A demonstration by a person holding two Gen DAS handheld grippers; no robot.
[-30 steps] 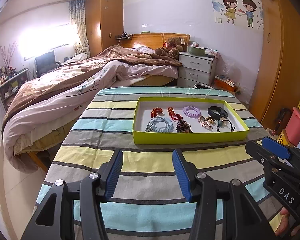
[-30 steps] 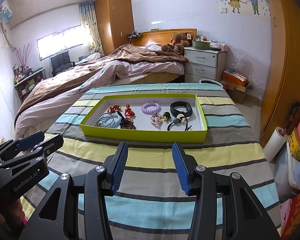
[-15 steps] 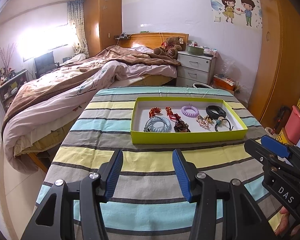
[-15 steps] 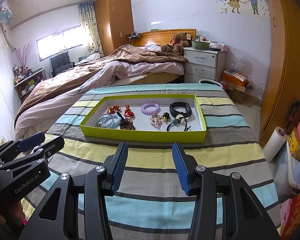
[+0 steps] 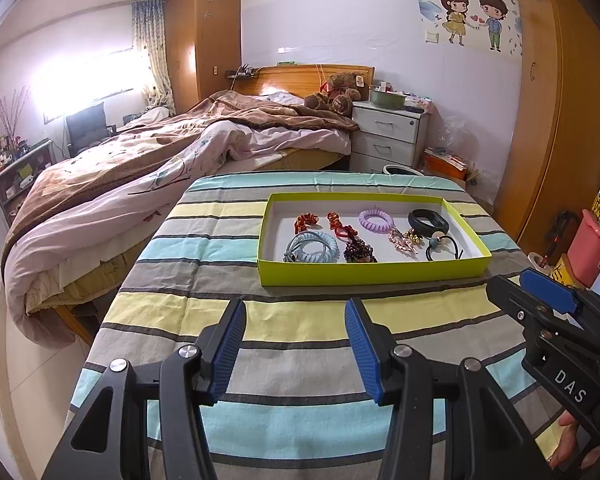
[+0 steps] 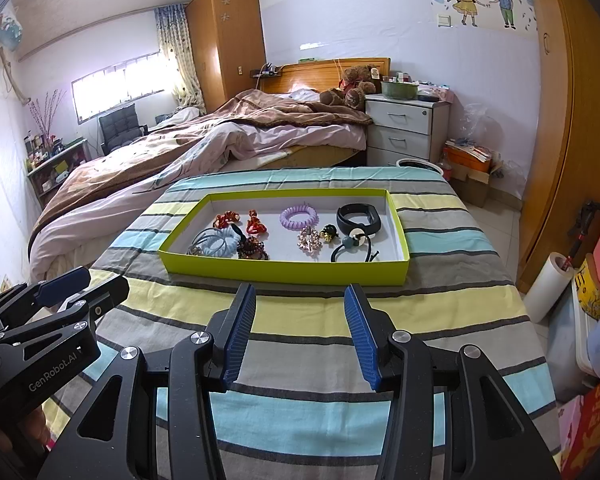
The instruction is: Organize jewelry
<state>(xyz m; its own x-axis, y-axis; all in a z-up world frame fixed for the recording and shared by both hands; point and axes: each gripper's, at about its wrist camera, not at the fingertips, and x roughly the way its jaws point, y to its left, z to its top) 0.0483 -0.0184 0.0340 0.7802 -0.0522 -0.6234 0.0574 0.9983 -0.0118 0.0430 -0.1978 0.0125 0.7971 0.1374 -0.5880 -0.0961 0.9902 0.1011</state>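
Home bedroom, unmade bed [image 5: 188,152], teddy bear [image 5: 334,92], nightstand [image 5: 388,136], wooden wardrobe [image 5: 204,40], cartoon wall sticker [image 5: 474,20]

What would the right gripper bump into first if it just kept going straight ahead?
Probably the near wall of the green tray. The right gripper points at it with open jaws over the striped cloth. If it is high enough, it might pass above instead.

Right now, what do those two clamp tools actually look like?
Both are matte black plastic with silver screws. The left gripper has two angular fingers lined with ribbed blue pads; the right gripper matches it. White lettering shows on their sides: "DAS" on the right one, "GenRobot.AI" on the left one. Bare fingertips show at the handles. No cables visible.
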